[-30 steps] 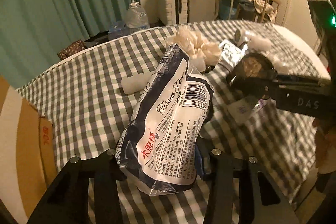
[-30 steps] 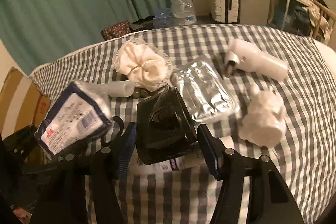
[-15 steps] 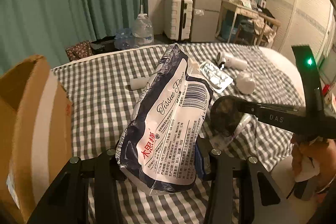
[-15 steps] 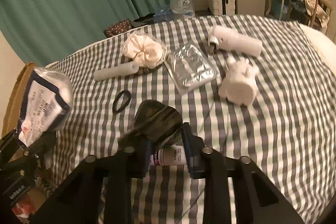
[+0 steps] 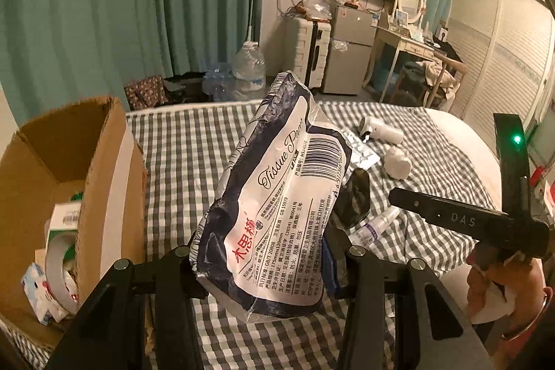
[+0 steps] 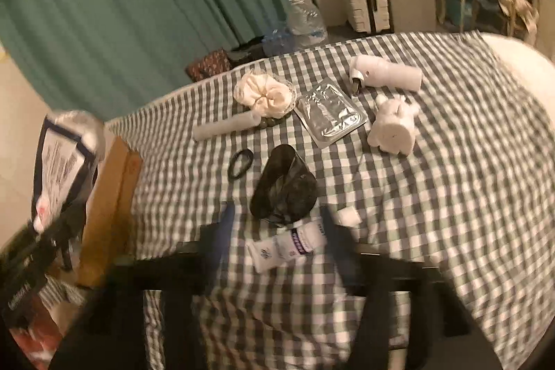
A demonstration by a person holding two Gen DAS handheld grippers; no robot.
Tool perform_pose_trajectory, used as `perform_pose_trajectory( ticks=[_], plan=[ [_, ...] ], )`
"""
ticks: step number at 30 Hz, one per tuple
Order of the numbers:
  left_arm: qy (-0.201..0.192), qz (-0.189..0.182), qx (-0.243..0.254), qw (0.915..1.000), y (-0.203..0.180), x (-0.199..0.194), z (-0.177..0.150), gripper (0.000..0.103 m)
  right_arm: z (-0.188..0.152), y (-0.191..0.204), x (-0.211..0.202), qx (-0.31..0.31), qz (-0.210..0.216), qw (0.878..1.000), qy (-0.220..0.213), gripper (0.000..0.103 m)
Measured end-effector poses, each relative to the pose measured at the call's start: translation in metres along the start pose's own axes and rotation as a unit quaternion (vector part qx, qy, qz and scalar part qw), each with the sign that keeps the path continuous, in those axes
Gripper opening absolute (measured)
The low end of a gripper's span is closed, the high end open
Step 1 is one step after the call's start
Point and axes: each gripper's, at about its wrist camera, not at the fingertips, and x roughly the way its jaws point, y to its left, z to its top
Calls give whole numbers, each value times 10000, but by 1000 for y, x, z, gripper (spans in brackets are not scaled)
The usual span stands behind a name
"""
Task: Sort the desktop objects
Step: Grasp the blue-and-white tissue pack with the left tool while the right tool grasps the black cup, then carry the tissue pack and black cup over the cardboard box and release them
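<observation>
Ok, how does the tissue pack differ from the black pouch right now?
The tissue pack is clamped in the left tool, off the bed; the black pouch lies on the checked cover. The tissue pack stands on end, full and puffy; the black pouch is slumped and crumpled. The tissue pack is white and navy with print and a barcode; the black pouch is plain glossy black. Both look like soft, shiny plastic.

On the checked bed lay one cream scrunchie, one white tube, one black hair tie, one foil packet, one white rabbit figure, one white handheld device, one black pouch and one small spray bottle. There was one tissue pack and one cardboard box.
</observation>
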Motion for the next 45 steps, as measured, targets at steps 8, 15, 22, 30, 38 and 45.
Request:
perform_pose_trajectory(
  ticks=[8,15,22,30,38,45],
  plan=[
    [414,-45,-476,9980,14,50,-15,47,0,18,42,-314,-217,9991,201,62],
    [686,-157,-675,9952,16,93,-17,47,11,24,93,-624,-887,9930,464,67],
    [679,-220,-656,9953,18,100,-10,47,11,8,106,-575,-945,9920,604,60],
    [193,-229,-849,9959,17,49,12,47,9,-1,59,-109,-506,9983,279,59],
    [-495,-153,-824,9953,18,-36,44,47,8,54,-25,-265,178,9990,-310,59],
    [-797,237,-1087,9906,65,-104,48,47,8,147,-72,-935,737,9911,-595,59]
  ],
)
